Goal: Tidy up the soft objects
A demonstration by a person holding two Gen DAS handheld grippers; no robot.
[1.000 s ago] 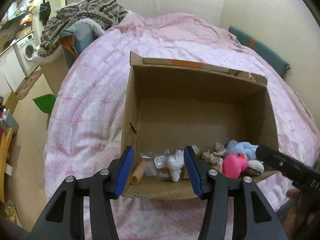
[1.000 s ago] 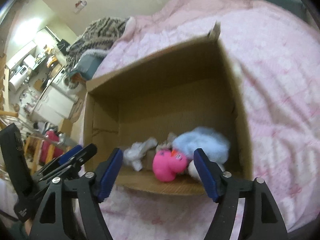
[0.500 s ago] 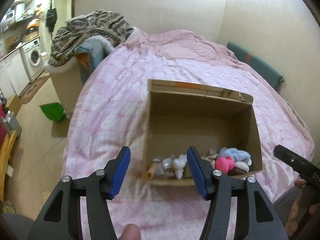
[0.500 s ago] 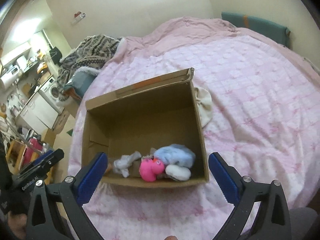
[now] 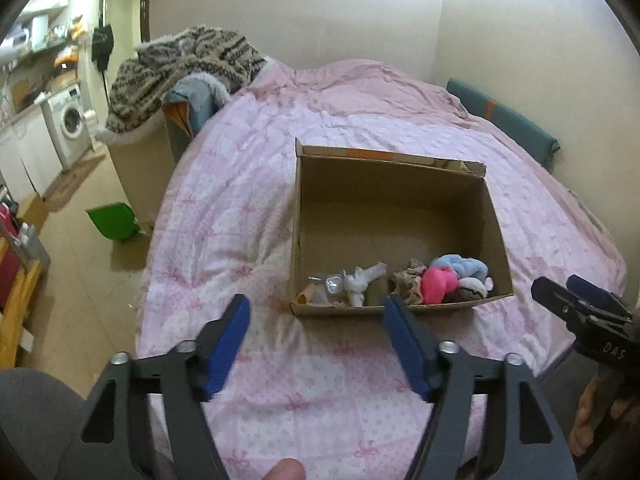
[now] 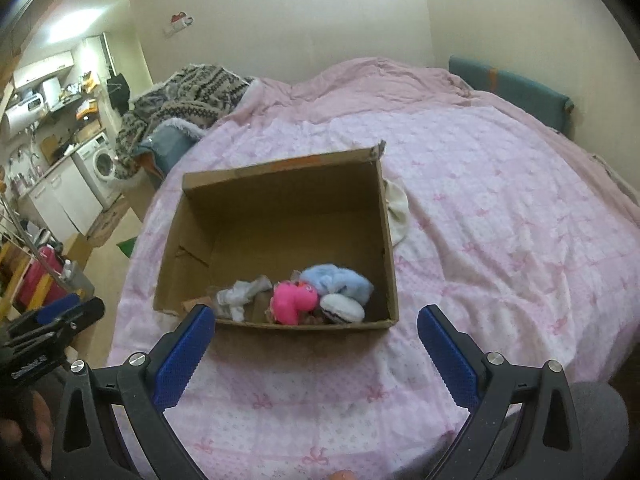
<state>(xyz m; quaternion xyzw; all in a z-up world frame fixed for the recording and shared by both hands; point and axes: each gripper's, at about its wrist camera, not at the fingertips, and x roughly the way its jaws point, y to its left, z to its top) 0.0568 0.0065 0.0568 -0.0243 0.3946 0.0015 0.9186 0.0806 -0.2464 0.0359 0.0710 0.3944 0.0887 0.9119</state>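
Note:
An open cardboard box [image 5: 394, 196] [image 6: 280, 216] sits on the pink bed. Along its near wall lie a pink plush [image 5: 436, 285] [image 6: 292, 300], a light blue plush [image 5: 460, 266] [image 6: 340, 282], a white soft toy [image 5: 362, 280] [image 6: 240, 296], a beige crumpled one [image 5: 408, 280] and a white-and-dark round one [image 6: 342, 308]. My left gripper [image 5: 316, 322] is open and empty, held back from the box's near edge. My right gripper [image 6: 316, 328] is open wide and empty, also short of the box. A cream soft item [image 6: 398, 212] lies on the bed behind the box's right wall.
The pink quilt [image 5: 248, 216] spreads around the box. A patterned blanket pile [image 5: 180, 64] and a blue cushion [image 5: 192, 100] sit at the bed's far left. A teal pad [image 5: 504, 120] lies by the right wall. Left of the bed are the floor, a green bin [image 5: 114, 222] and a washing machine [image 5: 70, 120].
Both grippers have pulled back and up from the box, which now looks smaller and farther. The right jaws have opened wider. The toys stay in the box.

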